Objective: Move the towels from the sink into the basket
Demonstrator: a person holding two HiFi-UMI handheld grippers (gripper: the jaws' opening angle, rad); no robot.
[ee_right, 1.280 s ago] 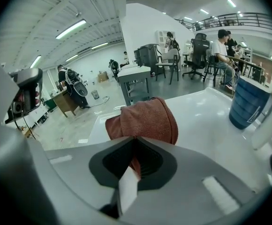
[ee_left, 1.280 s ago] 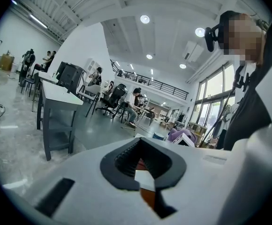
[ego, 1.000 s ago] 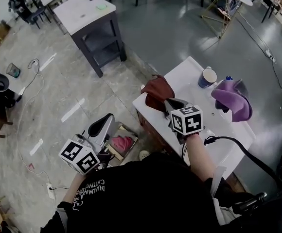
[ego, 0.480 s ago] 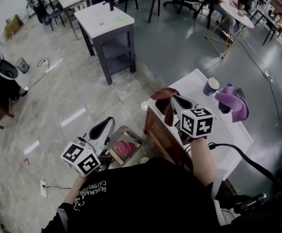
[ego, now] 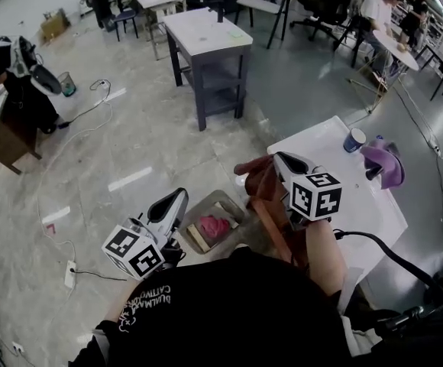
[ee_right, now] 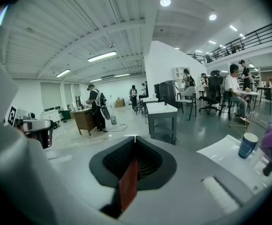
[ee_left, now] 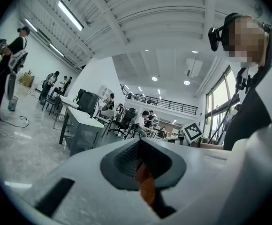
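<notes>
Now, right tool [ego: 281, 161]: jaws clamped on a limp rust-brown towel [ego: 256, 180], centre frame.
Left tool [ego: 178, 198]: jaws together.
Basket [ego: 206, 205]: square, lower centre, holding a crumpled pink towel [ego: 214, 226].

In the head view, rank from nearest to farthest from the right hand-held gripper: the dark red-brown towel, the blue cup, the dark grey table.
1. Dark red-brown towel: clamped in the right hand-held gripper.
2. Blue cup: on the white counter, to its right.
3. Dark grey table: far away, top of view.
</notes>
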